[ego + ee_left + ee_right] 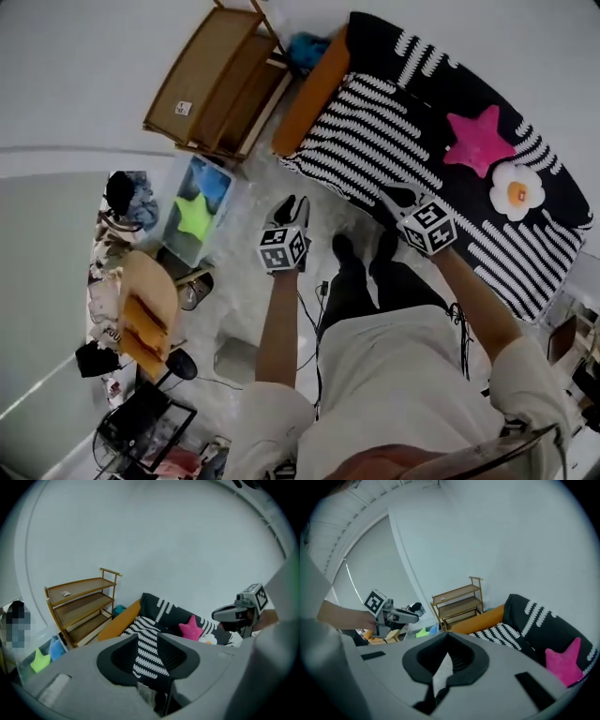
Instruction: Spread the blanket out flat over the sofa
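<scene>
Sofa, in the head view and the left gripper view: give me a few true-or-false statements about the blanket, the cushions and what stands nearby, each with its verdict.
1. A pink star cushion lies on the striped blanket. True.
2. The flower cushion lies on the floor. False: it lies on the blanket, beside the star cushion.
3. The left gripper is clamped on the blanket. False: its jaws stand apart with nothing gripped, and it is off the sofa's corner.
4. The wooden shelf stands by the sofa's orange armrest. True.
5. The green star toy sits on the wooden shelf. False: it is inside the clear bin on the floor.
</scene>
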The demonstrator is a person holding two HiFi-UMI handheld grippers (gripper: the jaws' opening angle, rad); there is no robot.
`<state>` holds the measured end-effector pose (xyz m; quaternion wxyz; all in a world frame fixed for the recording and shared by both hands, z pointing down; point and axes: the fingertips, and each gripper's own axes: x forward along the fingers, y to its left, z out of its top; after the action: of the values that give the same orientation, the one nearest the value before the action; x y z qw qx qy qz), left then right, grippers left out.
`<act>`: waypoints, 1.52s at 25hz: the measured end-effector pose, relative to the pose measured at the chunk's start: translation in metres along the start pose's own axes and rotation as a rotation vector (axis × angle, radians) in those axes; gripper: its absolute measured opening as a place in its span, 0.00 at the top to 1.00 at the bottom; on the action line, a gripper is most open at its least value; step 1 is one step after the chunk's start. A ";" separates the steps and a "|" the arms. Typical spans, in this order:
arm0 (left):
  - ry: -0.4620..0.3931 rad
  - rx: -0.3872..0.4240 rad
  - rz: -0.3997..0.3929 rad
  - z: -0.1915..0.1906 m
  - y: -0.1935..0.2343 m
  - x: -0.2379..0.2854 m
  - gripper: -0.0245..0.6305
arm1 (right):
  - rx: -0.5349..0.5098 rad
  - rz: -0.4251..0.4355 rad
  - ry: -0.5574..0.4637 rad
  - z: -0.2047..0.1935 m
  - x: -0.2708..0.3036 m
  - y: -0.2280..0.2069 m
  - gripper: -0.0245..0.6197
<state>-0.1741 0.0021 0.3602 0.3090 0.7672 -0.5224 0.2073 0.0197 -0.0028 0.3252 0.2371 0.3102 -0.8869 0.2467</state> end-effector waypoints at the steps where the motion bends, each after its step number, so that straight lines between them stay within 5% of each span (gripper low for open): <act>1: -0.005 0.003 -0.006 0.005 -0.007 -0.008 0.76 | -0.009 -0.010 -0.005 0.005 -0.009 0.000 0.96; 20: -0.127 0.099 -0.254 0.096 -0.144 -0.098 0.87 | 0.004 -0.177 -0.171 0.052 -0.174 0.010 0.96; 38: -0.247 0.295 -0.382 0.158 -0.232 -0.137 0.93 | -0.026 -0.315 -0.318 0.071 -0.290 0.016 0.96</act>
<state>-0.0099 0.0463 0.0985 0.1614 0.9081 -0.3660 0.1238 0.1916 0.0921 0.0995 0.1338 0.4767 -0.8570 0.1431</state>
